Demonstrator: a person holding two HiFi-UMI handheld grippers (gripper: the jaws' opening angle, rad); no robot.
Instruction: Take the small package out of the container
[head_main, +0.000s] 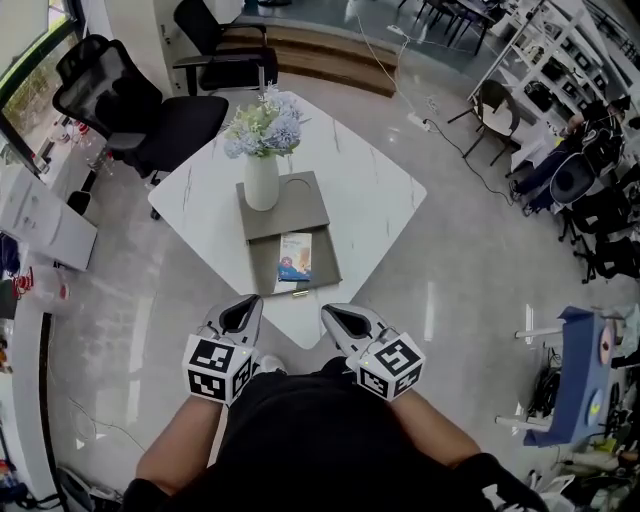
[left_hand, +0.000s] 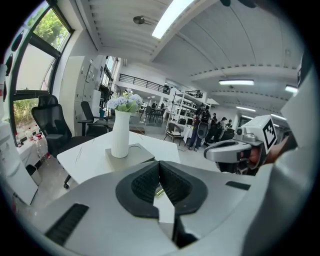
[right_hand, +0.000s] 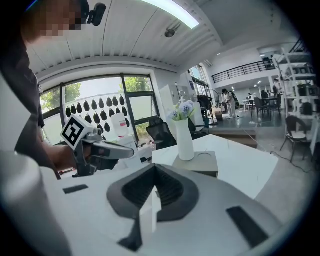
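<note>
The left gripper (head_main: 241, 314) and right gripper (head_main: 347, 320) — both pinched closed, holding nothing — hover at lower centre, below the small package (head_main: 295, 257) in the container (head_main: 262, 270).

left tool (head_main: 244, 308) and right tool (head_main: 342, 316) are pale grey, with black pads (left_hand: 145, 184) and square-marked cubes (head_main: 218, 368).

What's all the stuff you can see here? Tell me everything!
table: one, white, in front of the person
grey slab: one, grey, mid-table
vase: one, white, standing on the grey slab
flowers: one bunch, blue and white, in the vase
container: one, grey, near table edge
package: one, blue and orange, lying in the container
office chairs: two, black, beyond the table's left side
left gripper: one, pale grey, shut, empty
right gripper: one, pale grey, shut, empty
</note>
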